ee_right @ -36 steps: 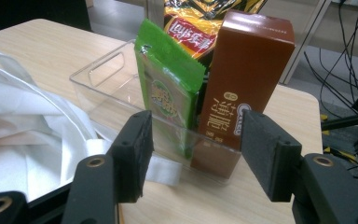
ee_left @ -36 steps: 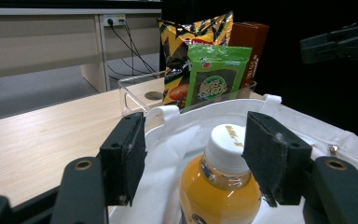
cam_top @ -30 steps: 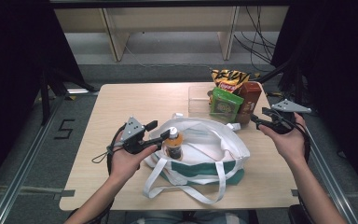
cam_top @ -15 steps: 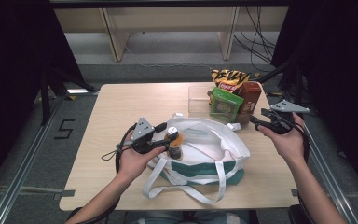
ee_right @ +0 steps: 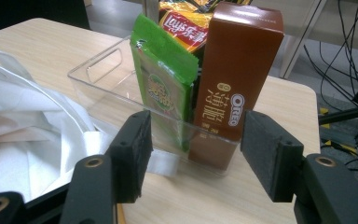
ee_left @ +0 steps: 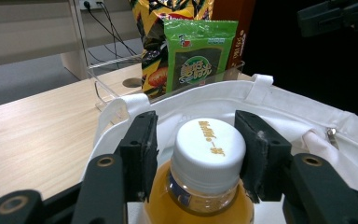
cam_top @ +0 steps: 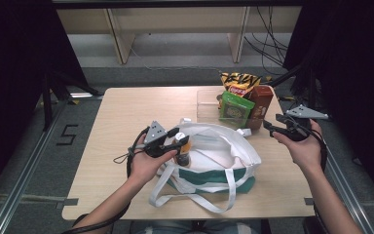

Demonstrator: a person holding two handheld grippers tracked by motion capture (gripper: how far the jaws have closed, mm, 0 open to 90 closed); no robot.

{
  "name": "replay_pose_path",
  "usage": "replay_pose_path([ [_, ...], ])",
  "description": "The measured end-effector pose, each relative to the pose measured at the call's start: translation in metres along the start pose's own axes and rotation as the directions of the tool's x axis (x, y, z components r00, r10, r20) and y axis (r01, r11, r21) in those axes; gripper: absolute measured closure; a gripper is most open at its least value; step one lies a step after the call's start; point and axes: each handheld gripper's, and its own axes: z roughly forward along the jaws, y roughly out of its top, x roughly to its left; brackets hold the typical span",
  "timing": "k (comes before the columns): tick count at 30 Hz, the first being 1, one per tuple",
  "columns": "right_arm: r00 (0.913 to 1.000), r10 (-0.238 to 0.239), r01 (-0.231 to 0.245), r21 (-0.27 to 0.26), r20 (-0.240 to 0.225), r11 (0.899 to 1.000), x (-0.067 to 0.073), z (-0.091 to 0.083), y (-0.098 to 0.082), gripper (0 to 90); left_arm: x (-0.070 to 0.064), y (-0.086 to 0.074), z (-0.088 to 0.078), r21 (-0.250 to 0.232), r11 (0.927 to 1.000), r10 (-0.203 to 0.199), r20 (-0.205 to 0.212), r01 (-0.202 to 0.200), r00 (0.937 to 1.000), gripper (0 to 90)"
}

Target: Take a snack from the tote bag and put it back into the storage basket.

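Note:
An orange drink bottle with a white cap stands upright at the left mouth of a white tote bag. My left gripper reaches in from the left with its jaws on either side of the cap. The jaws have just been closing. The right pad is at the cap and a narrow gap shows at the left pad. My right gripper hovers open and empty at the table's right side, its jaws facing a brown Oreo box.
A clear plastic bin at the back right holds the Oreo box, a green snack packet and a yellow chips bag. The bag's green base and looped handles spread toward the front edge. Bare wood lies to the left.
My left gripper has moved right and slightly down to the bottle, and its jaws have narrowed around the cap. The right hand has kept still.

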Motion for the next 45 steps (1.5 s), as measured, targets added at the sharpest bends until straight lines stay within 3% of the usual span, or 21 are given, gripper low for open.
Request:
replay_pose_path([
  [5,0.9996,-0.027,0.027,-0.012,0.000,1.000,-0.003,0.001,-0.001,43.6,-0.001,-0.003,0.004,0.019,0.9998,-0.007,0.011,0.007,0.9999,51.6],
  [11,0.9999,-0.005,0.005,0.013,-0.014,1.000,-0.002,0.001,-0.001,43.5,0.000,-0.006,0.007,0.029,0.9995,-0.010,0.009,0.009,0.9999,50.4],
  [14,0.9999,-0.007,0.007,0.020,-0.014,1.000,-0.003,0.000,0.000,43.5,-0.001,-0.006,0.008,0.017,0.9999,0.001,0.010,-0.001,0.9999,53.2],
  [16,1.0000,-0.009,0.009,-0.003,-0.004,1.000,-0.002,0.001,-0.001,43.5,-0.002,-0.004,0.007,0.015,0.9994,0.031,0.005,-0.031,0.9995,57.1],
  [20,1.0000,-0.008,0.008,-0.001,-0.005,1.000,-0.001,0.002,-0.001,43.4,-0.002,-0.004,0.006,0.016,0.9995,0.027,0.011,-0.027,0.9996,58.3],
  [21,0.9995,-0.032,0.032,-0.009,-0.004,0.999,-0.003,0.003,-0.001,43.4,-0.001,-0.004,0.006,0.018,0.9996,0.021,0.010,-0.021,0.9997,58.4],
  [23,0.9995,-0.023,0.024,0.011,-0.023,1.000,-0.004,0.003,-0.001,43.4,0.000,-0.003,0.005,0.014,0.9999,0.001,0.015,-0.001,0.9999,58.4],
  [25,0.9999,-0.004,0.005,0.020,-0.013,1.000,-0.002,0.002,-0.002,43.5,0.001,-0.001,0.004,0.000,0.9999,-0.014,0.026,0.014,0.9996,58.4],
  [29,0.9999,0.002,-0.002,0.021,-0.011,1.000,-0.001,0.002,-0.002,43.5,-0.003,0.006,0.000,-0.024,0.9997,0.000,0.029,0.001,0.9996,58.5],
  [35,0.9994,-0.035,0.035,0.014,-0.006,0.999,-0.003,0.004,-0.002,43.5,-0.008,0.015,0.000,-0.042,0.9991,0.005,0.054,-0.003,0.9985,58.5],
  [37,0.9999,-0.004,0.004,0.030,-0.011,1.000,-0.001,0.003,-0.002,43.5,-0.009,0.016,0.000,-0.042,0.9991,0.009,0.057,-0.007,0.9983,58.5],
  [40,0.9999,-0.011,0.011,0.012,-0.007,1.000,0.000,0.005,-0.004,43.4,-0.008,0.020,0.000,-0.049,0.9987,0.014,0.059,-0.011,0.9982,58.5],
  [43,0.9997,-0.018,0.018,0.039,-0.018,0.999,0.000,0.005,-0.003,43.5,-0.007,0.023,0.000,-0.059,0.9981,0.022,0.057,-0.018,0.9981,58.5],
  [45,0.9998,-0.014,0.014,0.027,-0.013,1.000,0.001,0.004,-0.003,43.4,-0.005,0.024,-0.001,-0.057,0.9983,0.018,0.053,-0.015,0.9984,58.5],
])
